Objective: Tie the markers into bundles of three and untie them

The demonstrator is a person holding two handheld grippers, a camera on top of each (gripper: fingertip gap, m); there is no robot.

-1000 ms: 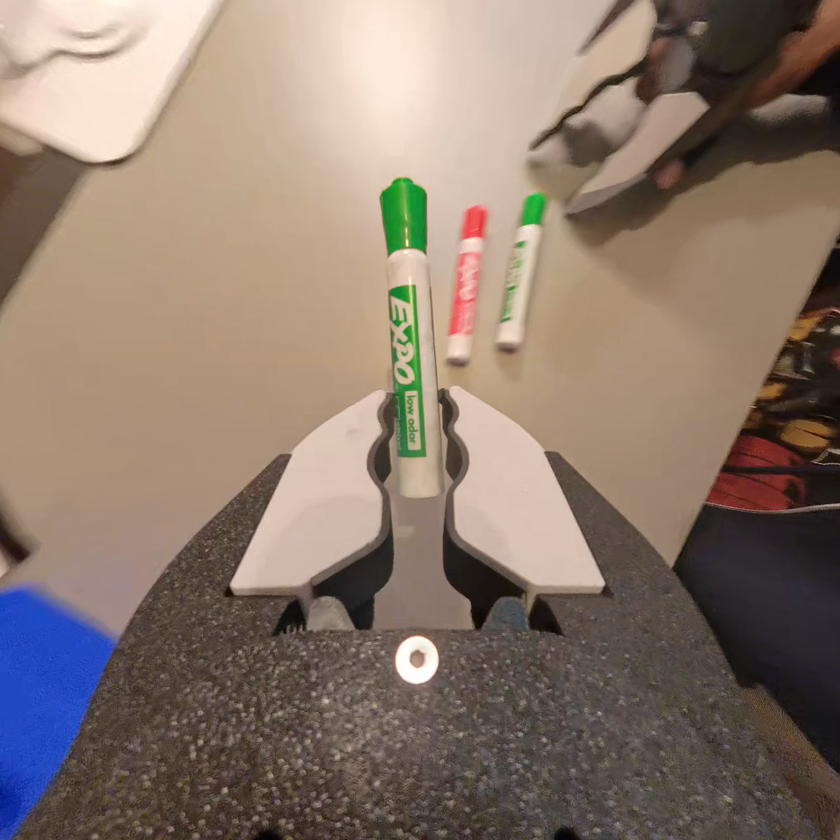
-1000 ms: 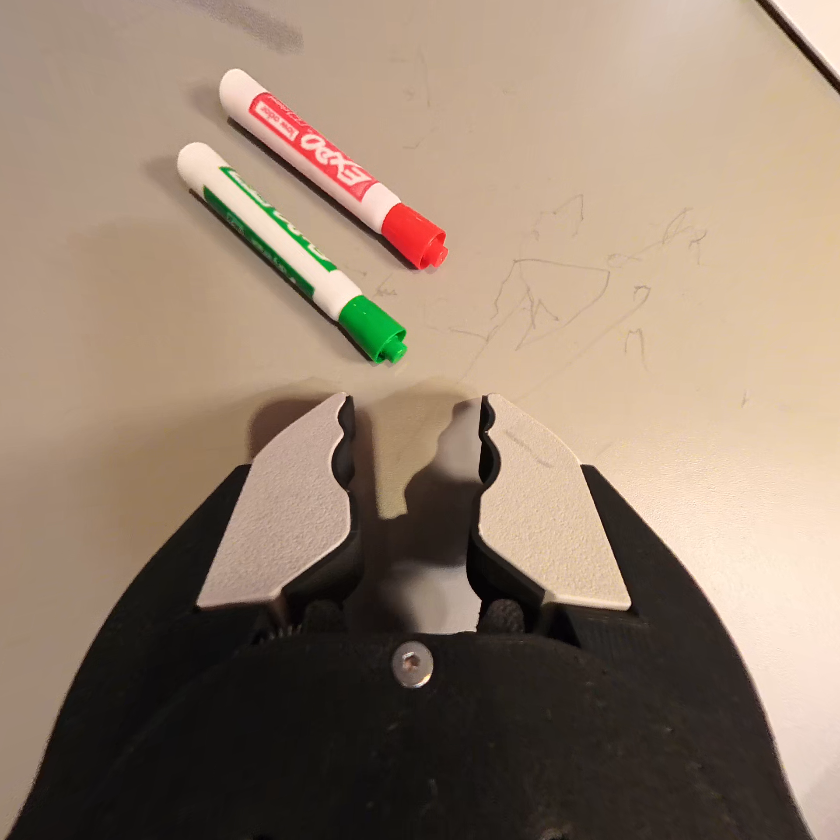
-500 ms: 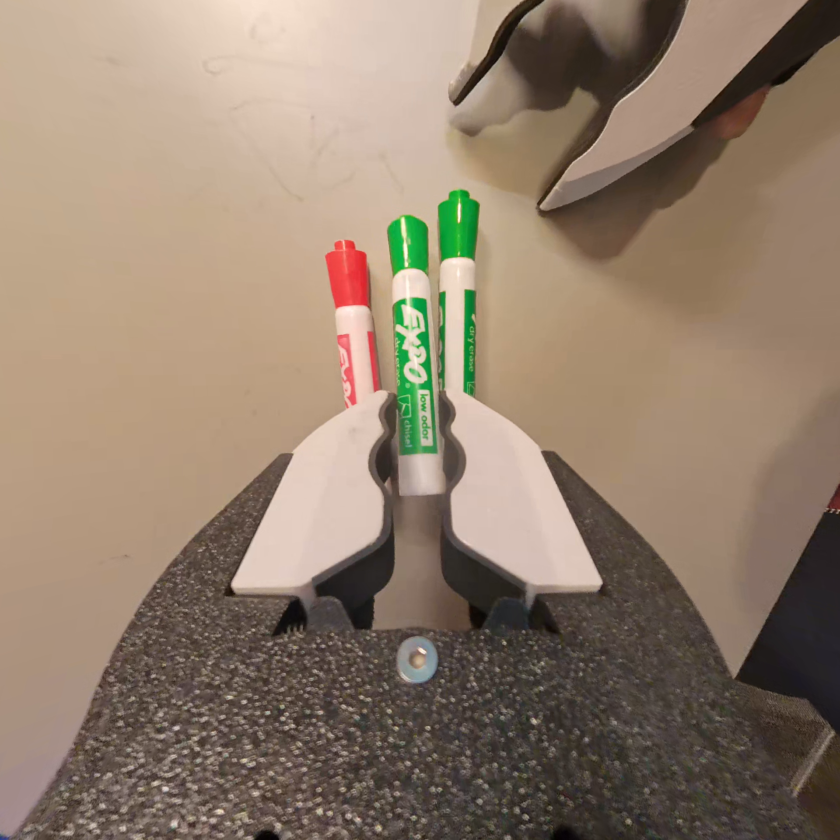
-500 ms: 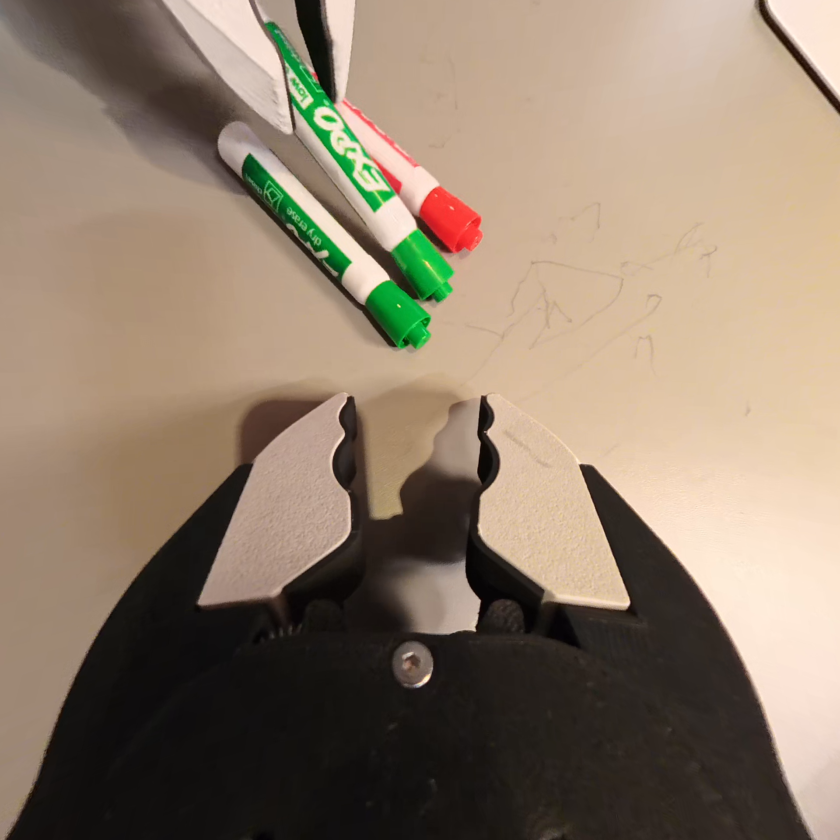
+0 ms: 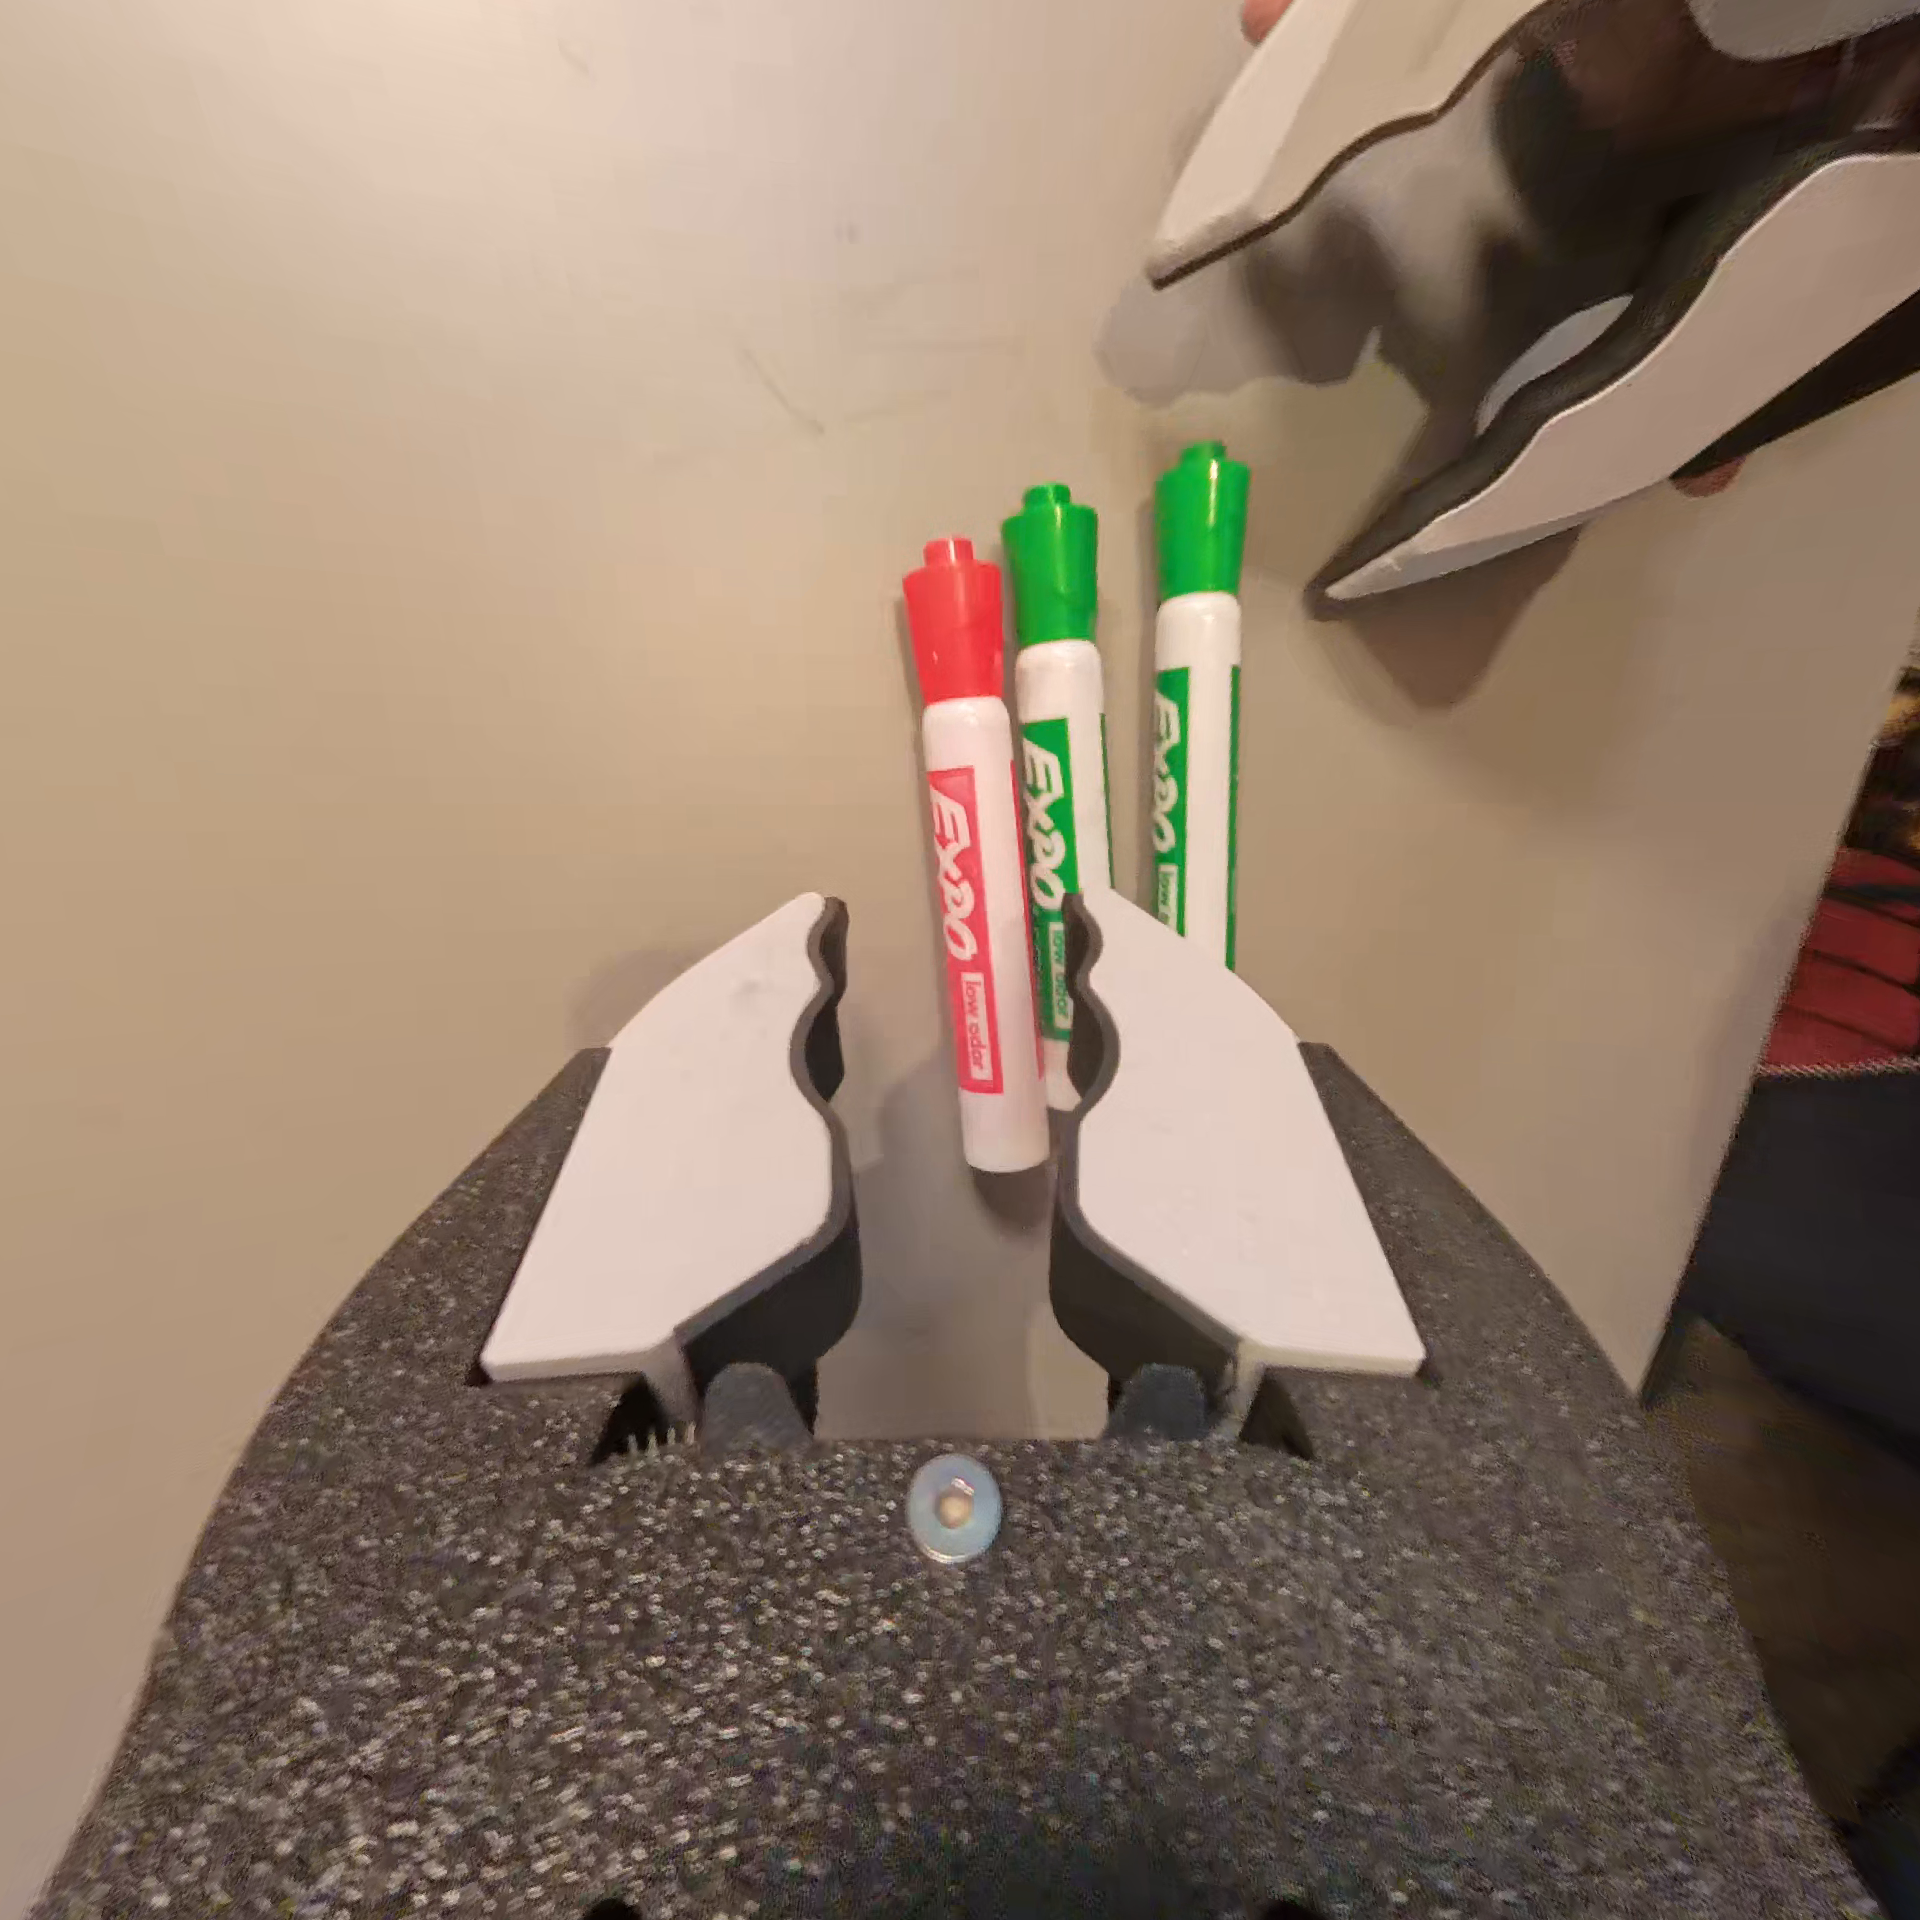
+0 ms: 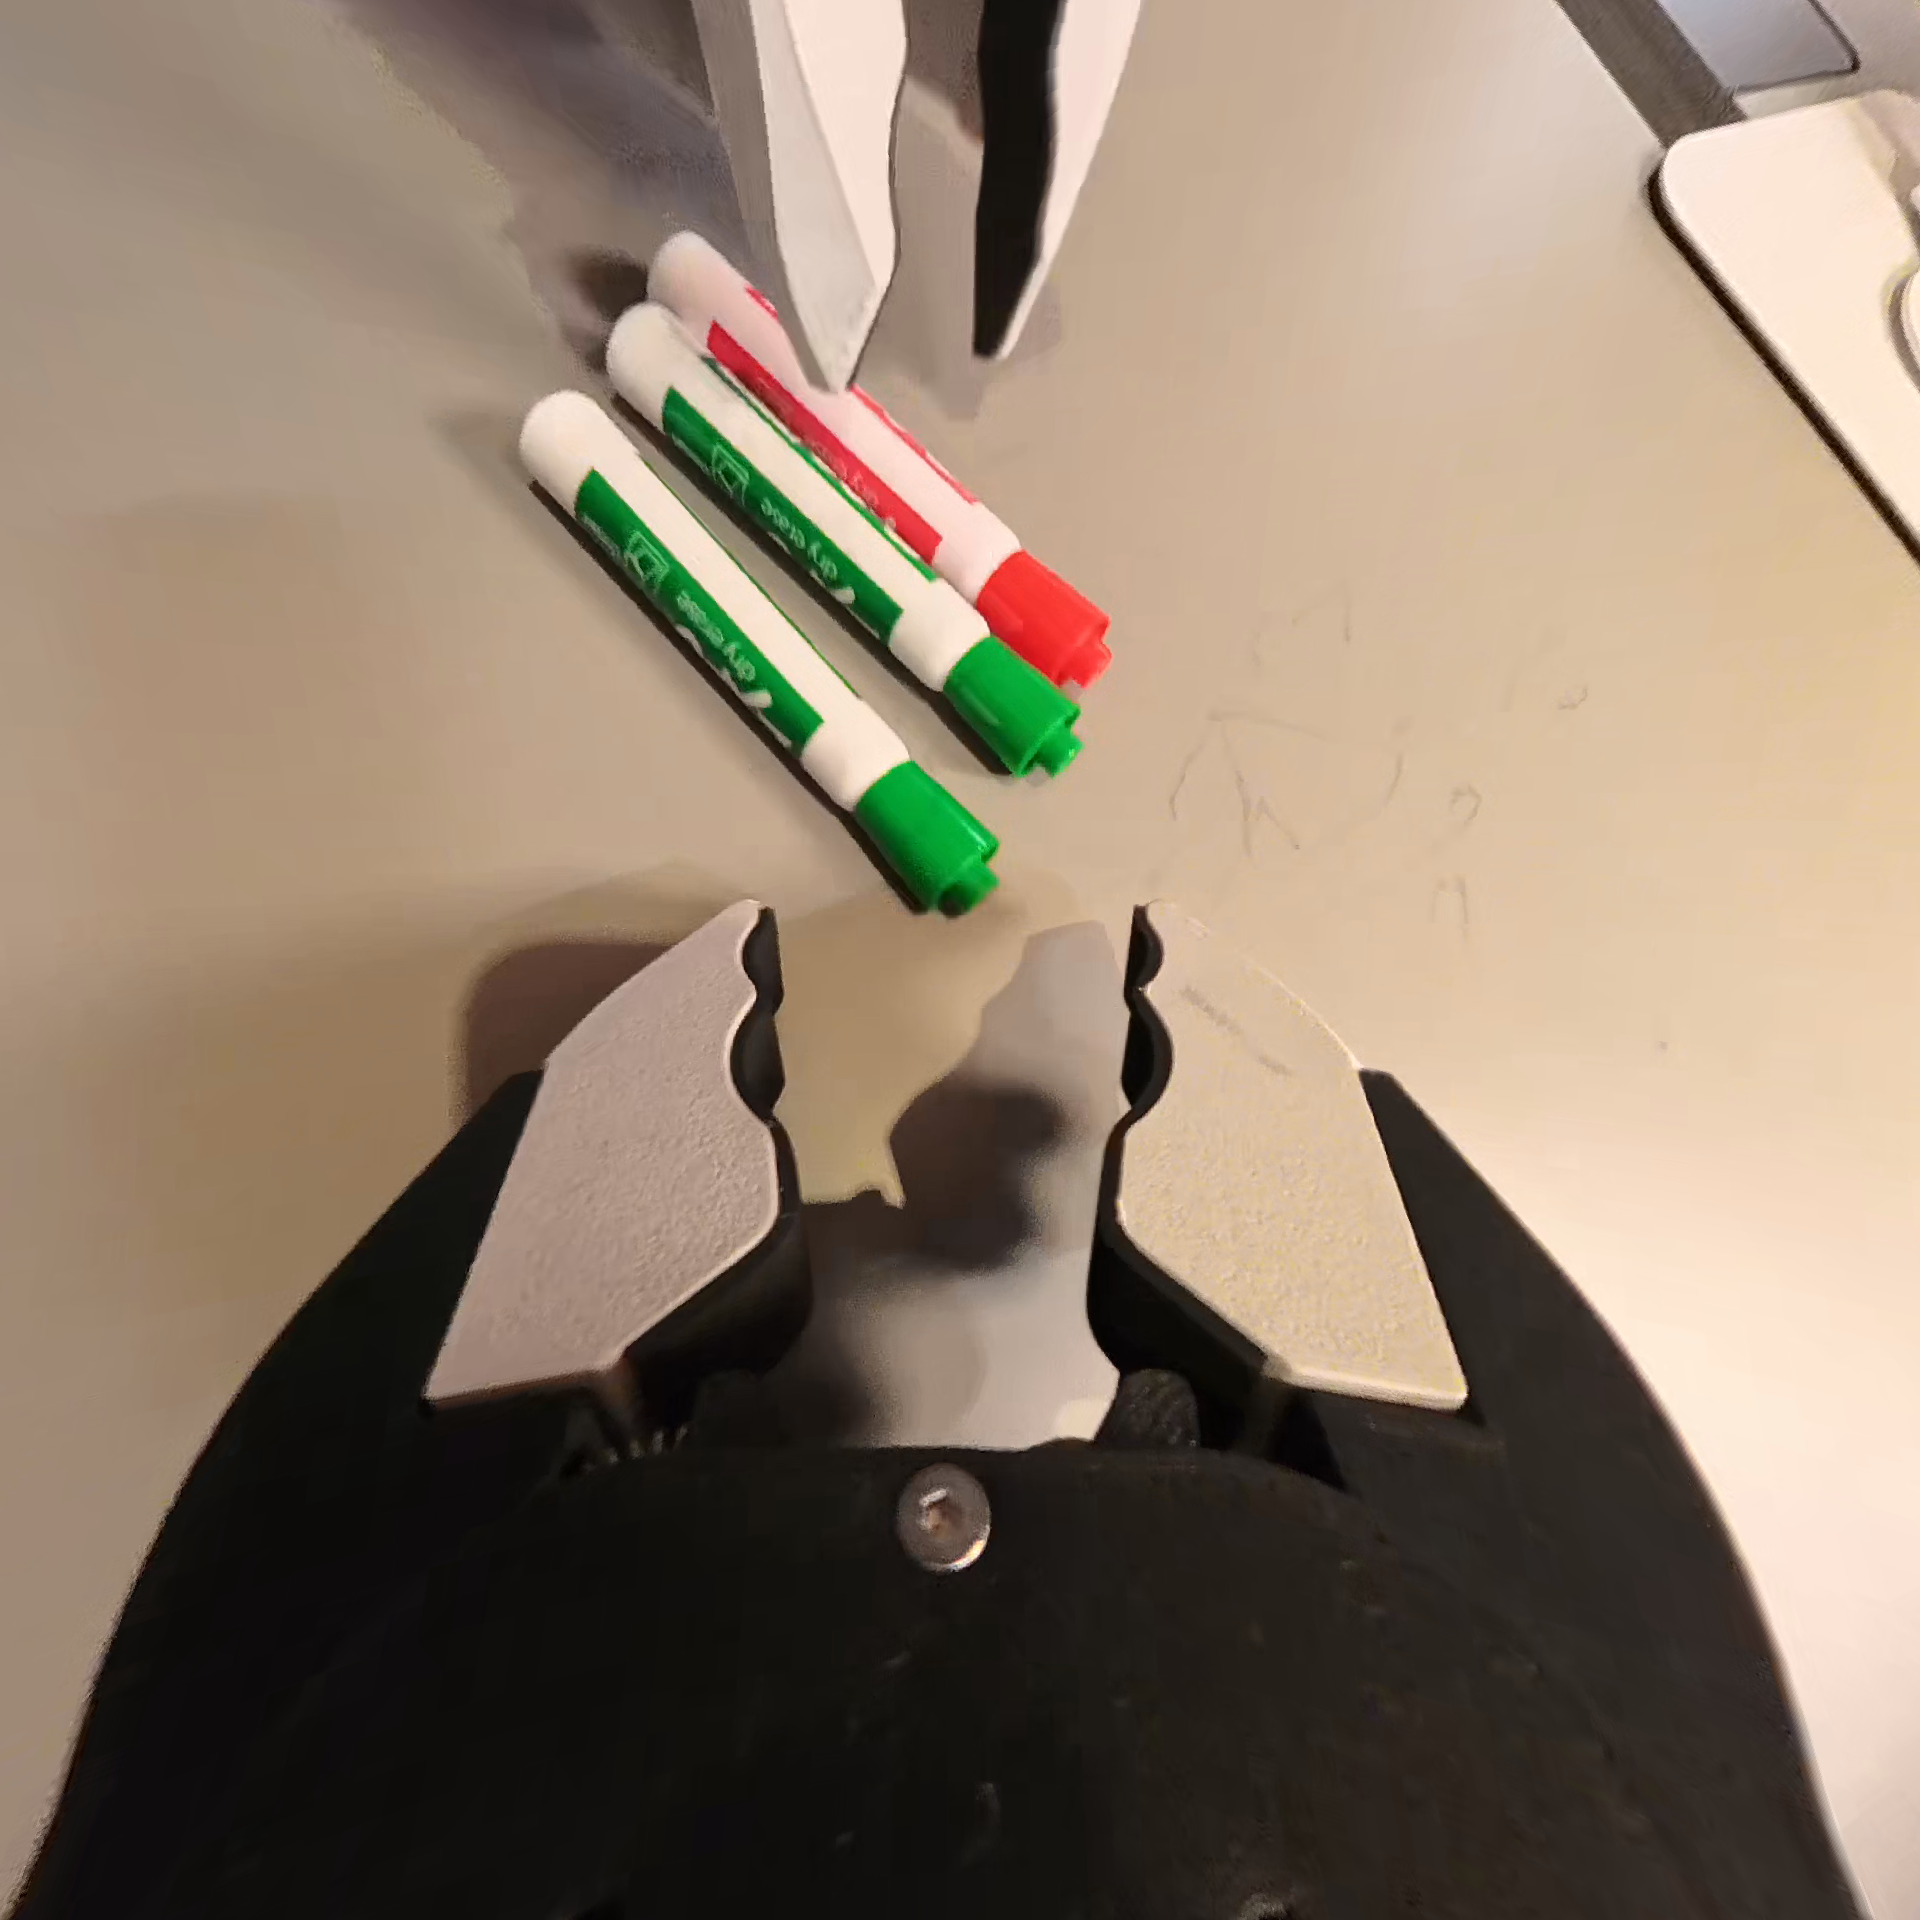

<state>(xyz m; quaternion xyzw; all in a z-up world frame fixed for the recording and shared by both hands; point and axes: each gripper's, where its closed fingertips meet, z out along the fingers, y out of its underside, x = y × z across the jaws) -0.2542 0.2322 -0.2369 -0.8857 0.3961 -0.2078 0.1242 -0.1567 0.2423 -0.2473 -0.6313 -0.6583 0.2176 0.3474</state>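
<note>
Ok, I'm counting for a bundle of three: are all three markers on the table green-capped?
No, one marker has a red cap; the other two have green caps.

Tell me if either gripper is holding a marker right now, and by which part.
Nothing is held. The left gripper and right gripper are both open, and the red marker and two green markers lie on the table.

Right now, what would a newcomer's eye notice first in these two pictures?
Three capped markers lie side by side on the beige table: a red marker, a middle green marker close against it, and an outer green marker slightly apart. The open left hand-held gripper is just behind their white ends, and the open right hand-held gripper faces their caps.
</note>
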